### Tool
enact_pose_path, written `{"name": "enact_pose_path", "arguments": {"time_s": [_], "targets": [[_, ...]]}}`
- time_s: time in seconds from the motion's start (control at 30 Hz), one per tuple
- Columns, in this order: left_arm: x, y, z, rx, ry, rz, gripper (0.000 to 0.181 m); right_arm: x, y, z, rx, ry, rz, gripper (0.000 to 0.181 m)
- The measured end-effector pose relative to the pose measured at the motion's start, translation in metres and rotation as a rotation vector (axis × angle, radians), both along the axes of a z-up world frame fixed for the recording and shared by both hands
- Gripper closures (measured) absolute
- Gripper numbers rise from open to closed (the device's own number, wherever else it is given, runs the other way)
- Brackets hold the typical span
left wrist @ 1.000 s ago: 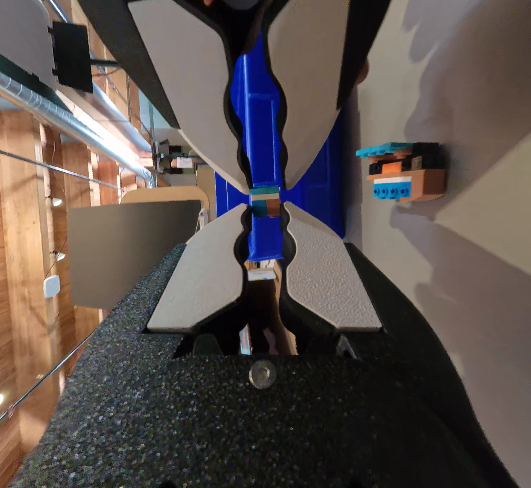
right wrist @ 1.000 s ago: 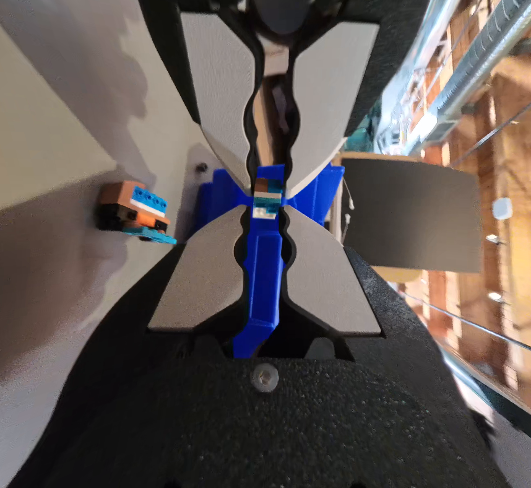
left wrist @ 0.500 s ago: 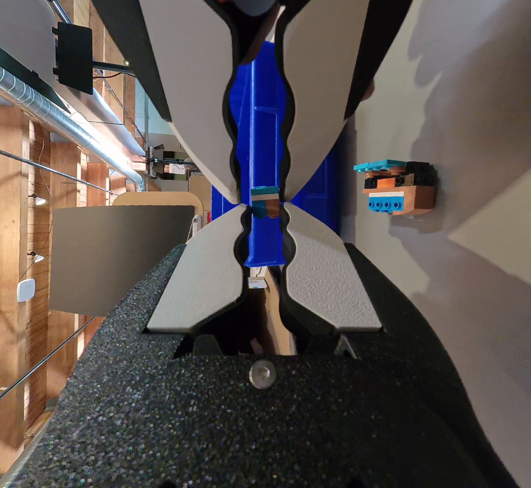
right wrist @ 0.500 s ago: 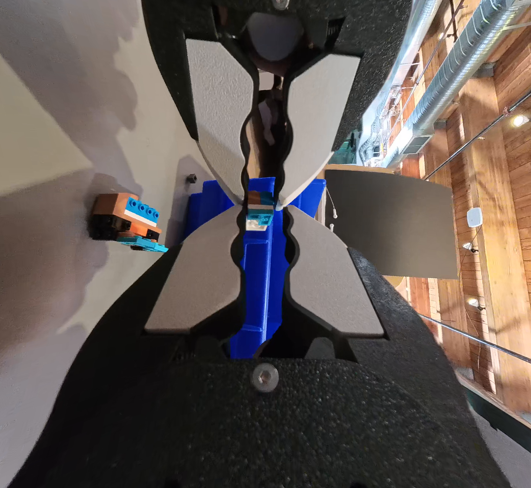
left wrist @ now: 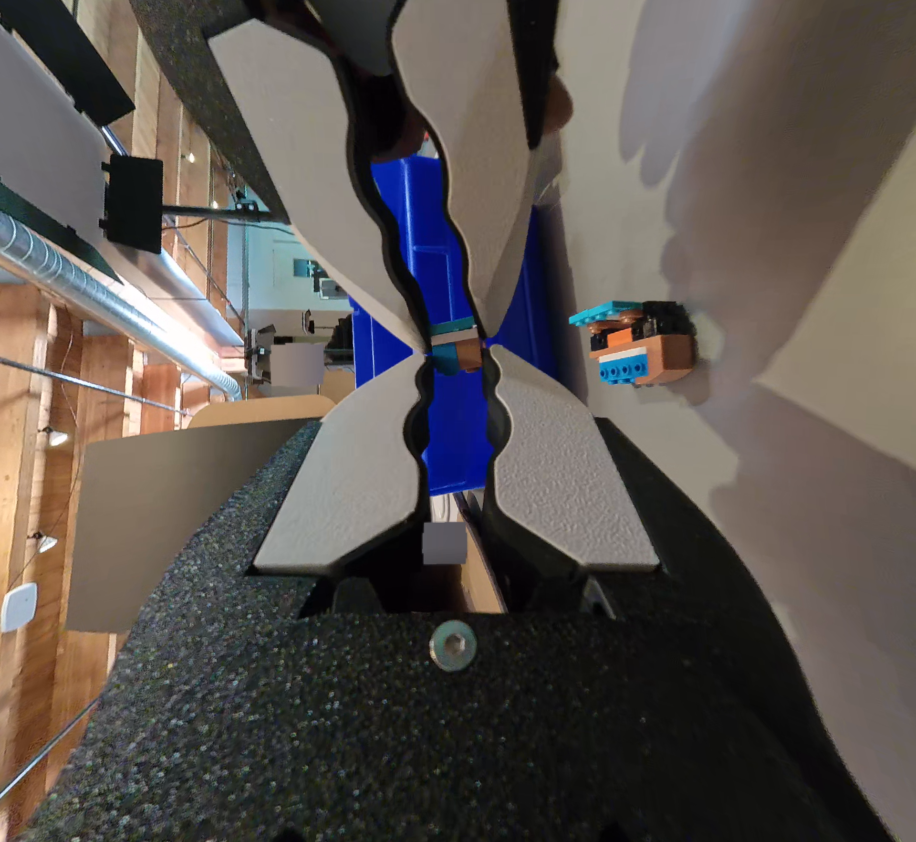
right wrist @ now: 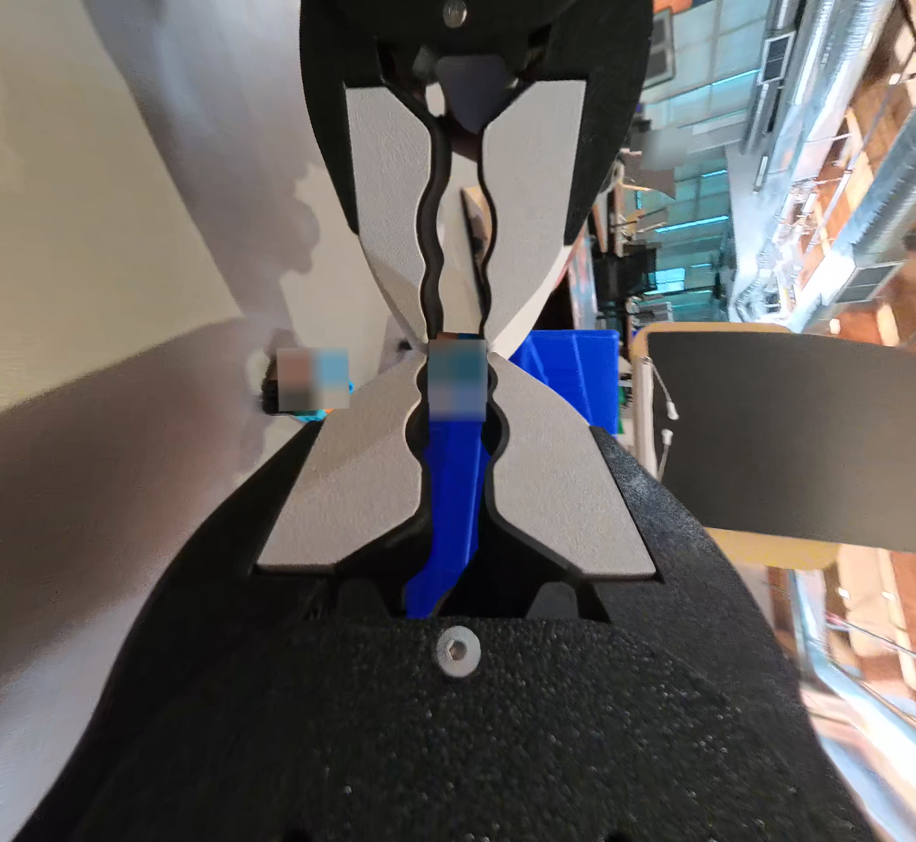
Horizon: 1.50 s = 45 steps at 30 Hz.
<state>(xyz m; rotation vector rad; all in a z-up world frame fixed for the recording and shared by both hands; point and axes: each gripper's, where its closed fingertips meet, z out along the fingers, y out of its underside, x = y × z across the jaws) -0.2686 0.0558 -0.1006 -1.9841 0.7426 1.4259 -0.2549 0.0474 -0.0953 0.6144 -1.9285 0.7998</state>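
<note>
My left gripper and my right gripper face each other tip to tip, both shut on one small brick stack of teal, white and brown pieces. In the left wrist view the right gripper's fingers come in from the top and pinch the stack's teal and white end. My left pads pinch the teal and brown end. In the right wrist view the stack is mostly under a mosaic patch. The stack is held in the air above the pale table.
A small brick model in brown, blue, orange, black and teal sits on the table to one side; it also shows, patched over, in the right wrist view. A blue bin stands behind the grippers. A dark chair back lies beyond the table edge. My two grippers' fingertips are within a few centimetres of each other.
Both grippers stay shut on the small stack. They have swung and tilted against each other. In the right wrist view the bin has slid right and the brick model closer to the fingers.
</note>
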Motion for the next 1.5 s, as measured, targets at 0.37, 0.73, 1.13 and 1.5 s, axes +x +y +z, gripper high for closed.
{"name": "enact_pose_path", "arguments": {"time_s": [0.37, 0.73, 1.13, 1.5], "targets": [[-0.006, -0.005, 0.007, 0.048, -0.028, 0.025, 0.163, -0.012, 0.017, 0.022, -0.167, -0.056, -0.01, 0.165], [-0.017, -0.008, 0.022, 0.249, -0.214, 0.088, 0.163, -0.091, 0.052, 0.038, -0.347, 0.052, -0.458, 0.153], [0.009, 0.0, 0.021, 0.288, -0.469, -0.069, 0.162, -0.013, 0.001, 0.01, -0.227, -0.205, 0.011, 0.162], [0.016, -0.001, 0.049, 0.544, -0.74, -0.196, 0.156, 0.002, -0.001, 0.037, -0.473, -0.444, 0.13, 0.162]]}}
